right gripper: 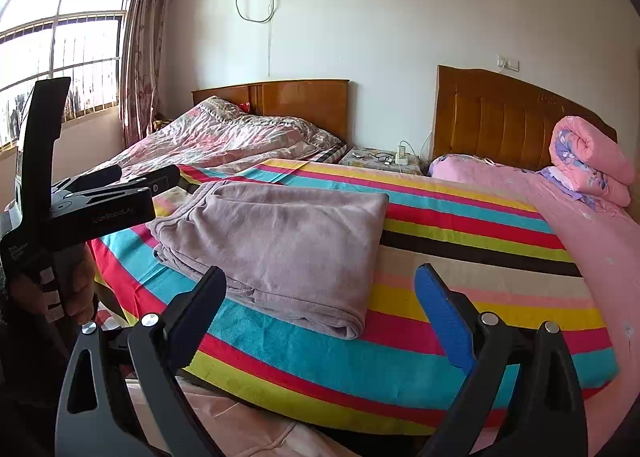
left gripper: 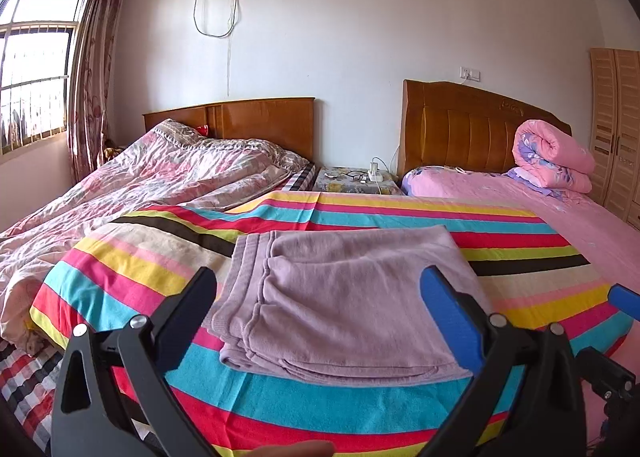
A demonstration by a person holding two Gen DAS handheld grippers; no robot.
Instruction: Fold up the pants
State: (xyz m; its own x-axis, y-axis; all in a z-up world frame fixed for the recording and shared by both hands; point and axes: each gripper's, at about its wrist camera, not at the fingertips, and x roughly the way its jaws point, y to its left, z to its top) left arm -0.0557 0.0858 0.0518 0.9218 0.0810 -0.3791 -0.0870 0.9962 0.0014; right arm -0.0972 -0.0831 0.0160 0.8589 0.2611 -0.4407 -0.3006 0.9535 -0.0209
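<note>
The lilac pants (left gripper: 340,297) lie folded into a flat rectangle on the striped sheet (left gripper: 120,269); they also show in the right wrist view (right gripper: 280,245). My left gripper (left gripper: 320,285) is open and empty, hovering just above and in front of the pants' near edge. My right gripper (right gripper: 320,285) is open and empty, held above the sheet's near edge, to the right of the pants. The left gripper's body (right gripper: 100,201) shows at the left of the right wrist view, and a blue pad of the right gripper (left gripper: 624,299) shows at the right edge of the left wrist view.
A rumpled floral quilt (left gripper: 140,185) covers the bed on the left. A rolled pink quilt (left gripper: 552,161) lies on the pink bed (left gripper: 580,217) at right. A nightstand (left gripper: 356,181) with glasses and a charger stands between the headboards. A wardrobe (left gripper: 616,129) is at far right.
</note>
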